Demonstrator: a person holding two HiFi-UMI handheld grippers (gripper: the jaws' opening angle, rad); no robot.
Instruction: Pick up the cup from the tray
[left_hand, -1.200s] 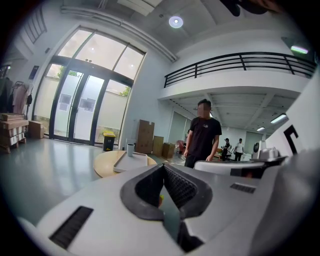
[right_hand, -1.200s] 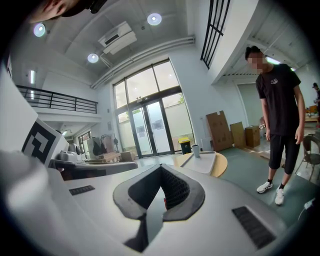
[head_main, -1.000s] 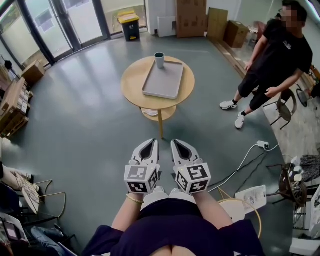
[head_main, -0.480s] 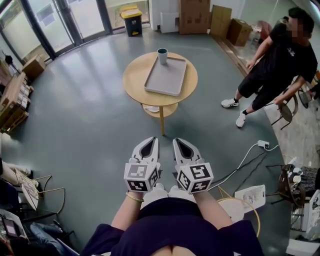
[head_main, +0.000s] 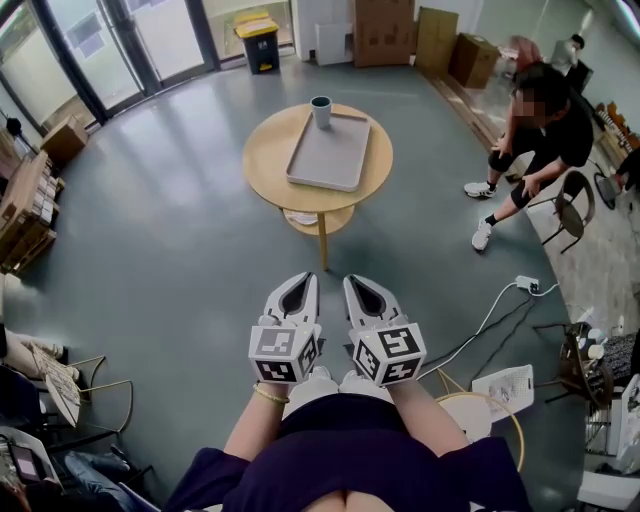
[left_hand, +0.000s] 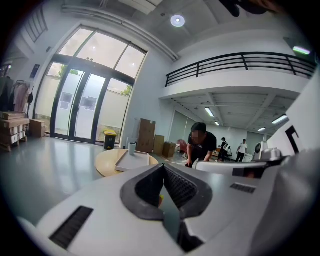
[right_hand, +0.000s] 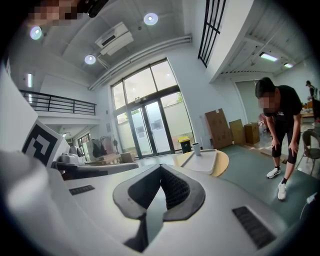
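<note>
Nearest the head camera are the person's own dark top and bare forearms, held out low over the grey floor (head_main: 170, 290); each hand carries a gripper with its marker cube facing up; the left gripper (head_main: 299, 284) and the right gripper (head_main: 358, 284) sit side by side, close but apart, both pointing forward towards the table. In the left gripper view the left gripper (left_hand: 162, 168) has its jaws pressed together at the tips with nothing between them; in the right gripper view the right gripper (right_hand: 161, 168) has its jaws closed in the same way, also empty. To the right of the grippers a white cable (head_main: 490, 322) runs across the floor to a power strip (head_main: 527, 285).

Well ahead stands a round wooden table (head_main: 265, 165), far from both grippers; a grey rectangular tray (head_main: 328, 155) lies on its top, slightly off to the right of centre; the cup (head_main: 320, 111) stands upright at the tray's far left corner, a pale cup with a dark rim; whether it stands inside the tray's rim or just against it cannot be told. The cup (left_hand: 132, 148) and the tray (left_hand: 131, 161) also show small in the left gripper view, beyond the closed tips.

To the right of the table a person in black (head_main: 540, 130) bends forward, hands at the knees. Farthest off, a bin with a yellow lid (head_main: 259, 45) stands by the glass doors (head_main: 110, 45); cardboard boxes (head_main: 382, 30) line the back wall.
</note>
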